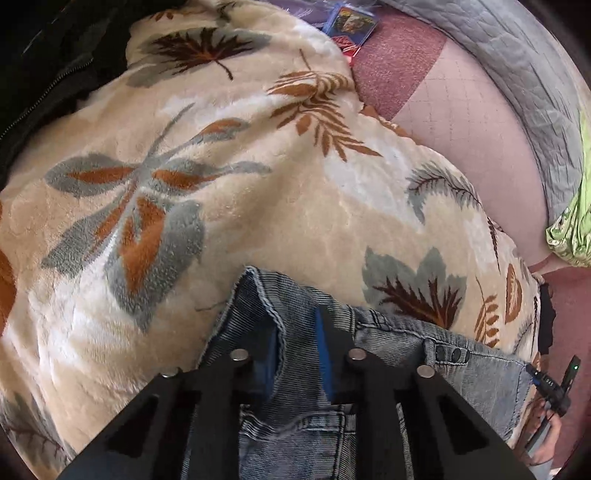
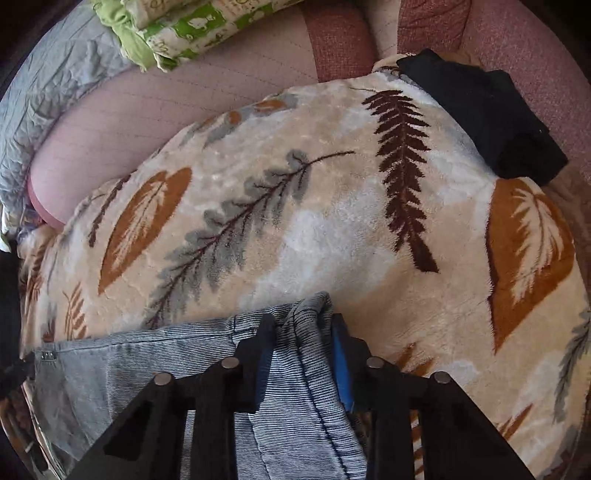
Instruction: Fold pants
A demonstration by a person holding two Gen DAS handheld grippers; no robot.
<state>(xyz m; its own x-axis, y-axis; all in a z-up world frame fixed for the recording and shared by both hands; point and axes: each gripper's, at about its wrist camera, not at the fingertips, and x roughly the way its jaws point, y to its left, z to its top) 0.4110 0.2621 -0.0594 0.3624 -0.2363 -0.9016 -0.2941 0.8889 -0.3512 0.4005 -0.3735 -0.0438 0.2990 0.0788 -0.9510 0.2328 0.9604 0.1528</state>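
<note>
The pants (image 1: 461, 376) are light blue-grey denim, lying at the near edge of a cream fleece blanket (image 1: 258, 203) with leaf prints. In the left wrist view my left gripper (image 1: 299, 332) is shut on a raised corner of the denim, with a fold of hem pinched between its blue pads. In the right wrist view the pants (image 2: 129, 362) stretch away to the left. There my right gripper (image 2: 303, 328) is shut on a bunched ridge of the same denim, over the blanket (image 2: 332, 221). Both grippers point steeply down.
A black zipped jacket (image 1: 48, 55) lies at the far left and a black cloth (image 2: 491, 118) on the blanket's far right corner. Beyond the blanket are a pink quilted surface (image 1: 461, 129), a grey quilt (image 1: 517, 74) and green patterned cloth (image 2: 192, 29). A hand holds a dark device (image 1: 554, 384) at the right edge.
</note>
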